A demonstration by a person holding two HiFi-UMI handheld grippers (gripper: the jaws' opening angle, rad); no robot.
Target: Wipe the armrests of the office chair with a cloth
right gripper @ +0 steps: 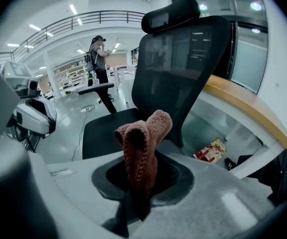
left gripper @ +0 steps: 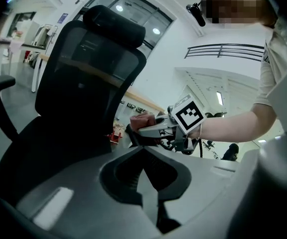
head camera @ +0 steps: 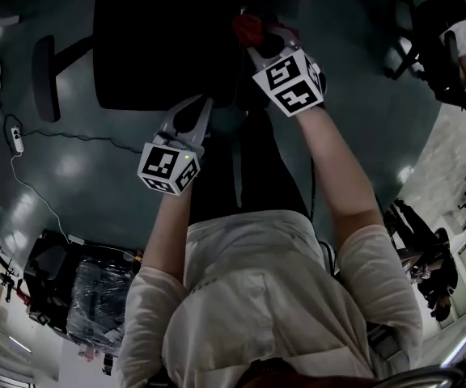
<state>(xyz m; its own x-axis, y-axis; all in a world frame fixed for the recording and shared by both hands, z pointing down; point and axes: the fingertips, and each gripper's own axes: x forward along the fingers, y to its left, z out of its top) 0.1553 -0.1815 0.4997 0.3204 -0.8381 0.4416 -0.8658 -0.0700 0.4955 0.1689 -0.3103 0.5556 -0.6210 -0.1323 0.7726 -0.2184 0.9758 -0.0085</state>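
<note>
Seemingly wiping is about to begin: right gripper (right gripper: pixel 137 203) pinches the cloth (right gripper: pixel 141 143) beside the chair (right gripper: pixel 183 68); left gripper (left gripper: pixel 146 183) is pressed together, empty. Next, press the cloth along an armrest (head camera: pixel 45 79).

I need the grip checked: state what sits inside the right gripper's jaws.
A reddish knitted cloth, pinched between the right gripper's jaws, its bunched end sticking out in front of the office chair. The cloth's clamped lower part is covered by the jaws.

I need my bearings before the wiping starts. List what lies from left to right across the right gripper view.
left gripper → standing person in the background → cloth → snack packet on the floor → wooden desktop
</note>
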